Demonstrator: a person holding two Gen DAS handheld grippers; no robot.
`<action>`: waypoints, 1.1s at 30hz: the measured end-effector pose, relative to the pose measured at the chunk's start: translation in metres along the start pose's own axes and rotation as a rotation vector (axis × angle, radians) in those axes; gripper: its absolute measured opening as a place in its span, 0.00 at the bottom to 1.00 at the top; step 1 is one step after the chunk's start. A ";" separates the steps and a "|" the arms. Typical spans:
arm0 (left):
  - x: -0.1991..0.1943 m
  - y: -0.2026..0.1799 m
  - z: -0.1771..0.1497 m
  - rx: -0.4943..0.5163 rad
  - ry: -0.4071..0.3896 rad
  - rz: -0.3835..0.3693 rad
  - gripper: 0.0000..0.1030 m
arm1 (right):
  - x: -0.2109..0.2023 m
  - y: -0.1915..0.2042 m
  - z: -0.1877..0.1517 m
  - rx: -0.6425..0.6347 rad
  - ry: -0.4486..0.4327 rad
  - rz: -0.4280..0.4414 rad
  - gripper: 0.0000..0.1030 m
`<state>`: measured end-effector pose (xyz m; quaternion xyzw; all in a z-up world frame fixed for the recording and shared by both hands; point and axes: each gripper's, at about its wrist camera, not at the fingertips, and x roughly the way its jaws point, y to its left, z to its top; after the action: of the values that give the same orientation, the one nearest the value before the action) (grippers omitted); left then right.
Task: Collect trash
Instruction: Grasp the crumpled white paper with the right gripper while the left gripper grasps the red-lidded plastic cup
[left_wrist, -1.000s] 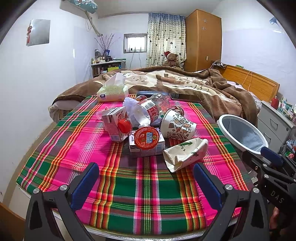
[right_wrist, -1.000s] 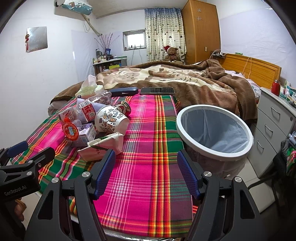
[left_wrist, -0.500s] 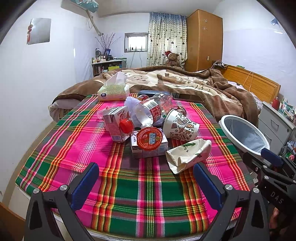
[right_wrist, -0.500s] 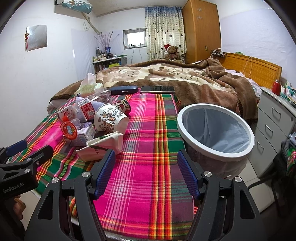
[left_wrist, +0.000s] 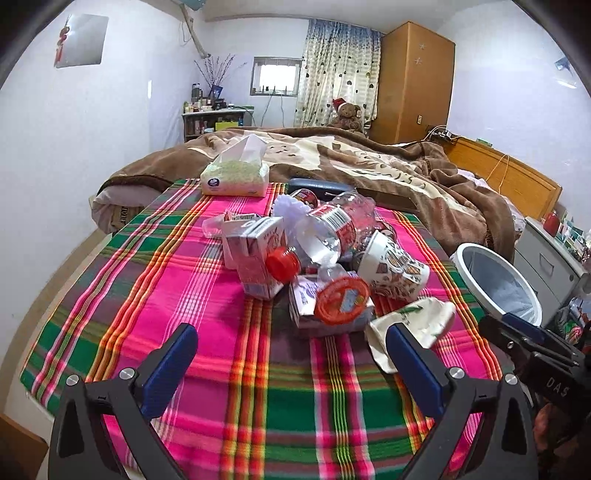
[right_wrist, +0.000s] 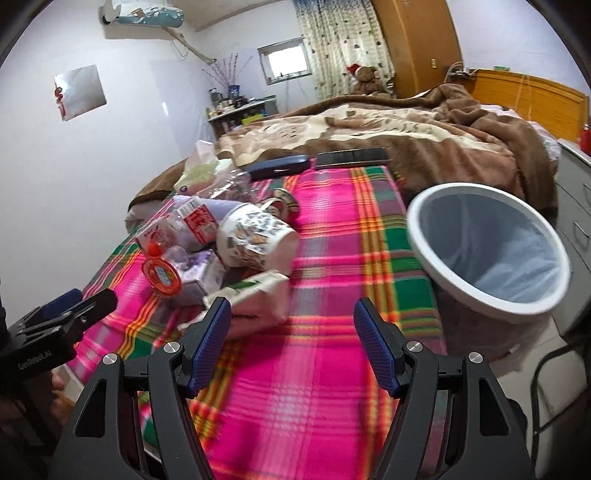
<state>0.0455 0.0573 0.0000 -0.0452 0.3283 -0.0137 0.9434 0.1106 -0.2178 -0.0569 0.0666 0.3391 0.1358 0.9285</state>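
Our right hand-held gripper (right_wrist: 291, 341) has swung left toward the crumpled paper bag (right_wrist: 258, 297) (nearest the surface's front edge). Both it and the left hand-held gripper (left_wrist: 291, 363) gape empty, so collecting is about to begin.

We see an evenly bright room, daylight glowing from the small window (left_wrist: 274, 76) at 12 o'clock; fisheye bending and dark corners frame both views, motion blur smearing the plaid cloth (right_wrist: 317, 387).
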 end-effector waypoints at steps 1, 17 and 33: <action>0.003 0.001 0.002 0.001 0.005 -0.004 1.00 | 0.003 0.003 0.001 0.000 0.004 0.015 0.68; 0.035 0.010 0.024 -0.005 0.044 -0.086 1.00 | 0.037 0.002 -0.008 0.115 0.174 0.054 0.33; 0.068 -0.019 0.030 0.045 0.125 -0.167 0.81 | 0.025 -0.022 0.009 0.063 0.124 -0.030 0.24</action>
<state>0.1174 0.0373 -0.0164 -0.0504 0.3812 -0.1026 0.9174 0.1395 -0.2320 -0.0699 0.0821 0.4012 0.1151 0.9050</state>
